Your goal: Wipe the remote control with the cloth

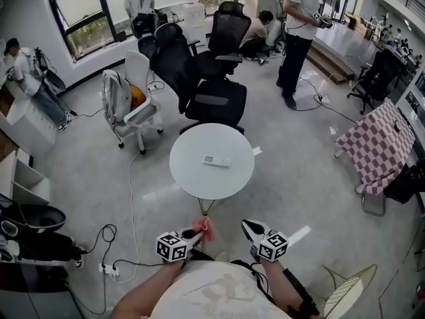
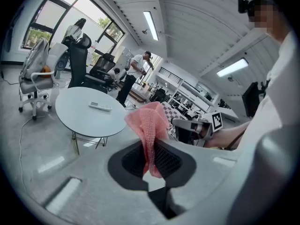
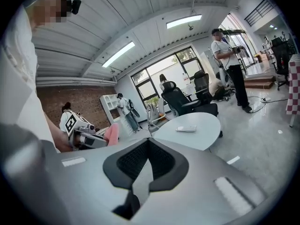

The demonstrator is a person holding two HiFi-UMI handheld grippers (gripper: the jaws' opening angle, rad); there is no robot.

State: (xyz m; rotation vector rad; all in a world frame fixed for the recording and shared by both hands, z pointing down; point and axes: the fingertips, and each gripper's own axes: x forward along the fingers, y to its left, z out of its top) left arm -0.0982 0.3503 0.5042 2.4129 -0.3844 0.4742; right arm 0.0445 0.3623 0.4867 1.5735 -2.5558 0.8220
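A white remote control (image 1: 216, 161) lies near the middle of a round white table (image 1: 192, 175); it also shows as the remote (image 2: 100, 107) in the left gripper view and the remote (image 3: 186, 129) in the right gripper view. My left gripper (image 1: 196, 234) is shut on a pink cloth (image 2: 150, 130), which bunches up above the jaws and shows as a pink tuft (image 1: 204, 227) in the head view. My right gripper (image 1: 248, 229) is shut and holds nothing. Both grippers hover close to my body, short of the table's near edge.
Black office chairs (image 1: 212, 78) and a white chair (image 1: 129, 98) stand beyond the table. A power strip and cables (image 1: 109, 268) lie on the floor at my left. A checked cloth (image 1: 378, 145) covers a chair at the right. Several people stand further off.
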